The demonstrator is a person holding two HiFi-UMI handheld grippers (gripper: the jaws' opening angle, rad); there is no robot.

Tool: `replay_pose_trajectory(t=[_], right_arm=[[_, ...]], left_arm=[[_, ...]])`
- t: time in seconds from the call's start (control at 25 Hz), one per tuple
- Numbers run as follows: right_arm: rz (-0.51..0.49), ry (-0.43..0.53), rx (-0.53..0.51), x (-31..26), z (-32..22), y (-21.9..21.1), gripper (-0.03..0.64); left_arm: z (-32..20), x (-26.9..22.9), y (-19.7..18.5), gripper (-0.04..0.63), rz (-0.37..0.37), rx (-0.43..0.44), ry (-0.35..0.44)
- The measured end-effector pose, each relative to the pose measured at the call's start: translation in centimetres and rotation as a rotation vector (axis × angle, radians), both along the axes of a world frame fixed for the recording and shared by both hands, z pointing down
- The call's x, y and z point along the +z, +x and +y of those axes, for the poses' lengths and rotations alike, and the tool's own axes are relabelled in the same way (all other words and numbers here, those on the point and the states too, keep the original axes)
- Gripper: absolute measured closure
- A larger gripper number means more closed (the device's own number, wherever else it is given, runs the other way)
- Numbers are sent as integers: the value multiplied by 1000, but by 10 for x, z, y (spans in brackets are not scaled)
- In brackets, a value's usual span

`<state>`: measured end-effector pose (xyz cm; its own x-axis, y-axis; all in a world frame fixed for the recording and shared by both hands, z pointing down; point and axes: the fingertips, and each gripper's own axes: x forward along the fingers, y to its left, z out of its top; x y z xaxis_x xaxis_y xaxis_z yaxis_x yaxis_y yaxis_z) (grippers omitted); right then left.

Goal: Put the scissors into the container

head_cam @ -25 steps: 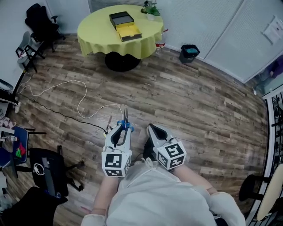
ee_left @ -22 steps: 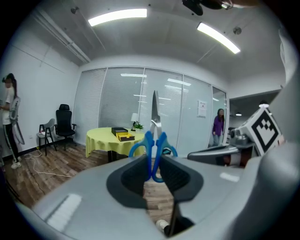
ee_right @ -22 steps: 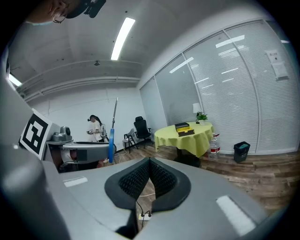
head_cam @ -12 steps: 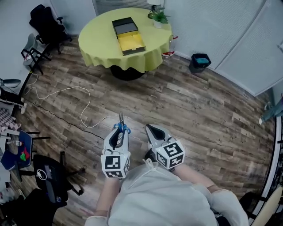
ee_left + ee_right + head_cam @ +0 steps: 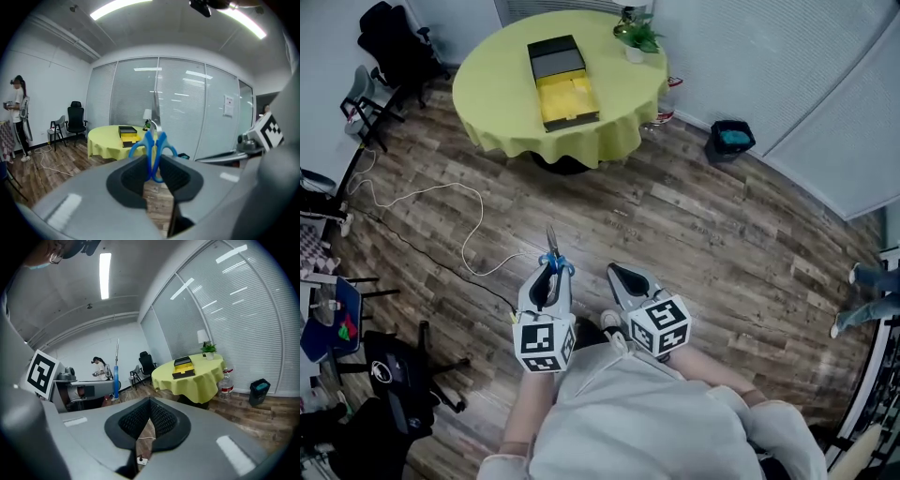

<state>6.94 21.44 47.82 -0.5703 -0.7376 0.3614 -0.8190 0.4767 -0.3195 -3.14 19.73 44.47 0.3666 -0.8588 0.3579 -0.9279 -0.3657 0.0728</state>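
Blue-handled scissors (image 5: 553, 261) stand between the pads of my left gripper (image 5: 553, 274), which is shut on the handles; the blades point forward toward the table. In the left gripper view the scissors (image 5: 153, 149) rise upright from the left gripper (image 5: 153, 165). My right gripper (image 5: 617, 273) is beside it, shut with nothing in it, as the right gripper view (image 5: 150, 402) also shows. The container (image 5: 561, 70), a black box with a yellow inside, lies on the round yellow table (image 5: 492, 89) far ahead, also seen as the container (image 5: 125, 132) and the container (image 5: 183, 367).
A white cable (image 5: 469, 216) loops over the wood floor between me and the table. Office chairs (image 5: 389, 42) stand at the left, a bin (image 5: 731, 141) at the right. A potted plant (image 5: 639, 37) sits on the table's far edge. A person (image 5: 18, 117) stands at the left wall.
The table has drawn a little nearer and larger in the head view. Both grippers keep their pose, scissors still held. Someone's legs have come into view at the right edge.
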Motion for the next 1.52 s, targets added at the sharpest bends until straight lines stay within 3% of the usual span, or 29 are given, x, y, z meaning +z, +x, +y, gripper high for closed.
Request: replay_pose_trajectory(t=[0.24,0.48,1.16,1.52], right_arm=[[-2,-29,5,14,-38,14,618],[30,2,52,14,-98,22,618],[105,42,165,-12,-377,-19,618],[155,44,203,-3,-471,-32,617]], left_arm=[[-37,16,7,511,-2,-10,-47],[-88,24,7,511,14,22,-52],[-370,3,-42,511,58,134,-31],[-458,23,-60,511,62,161,-87]])
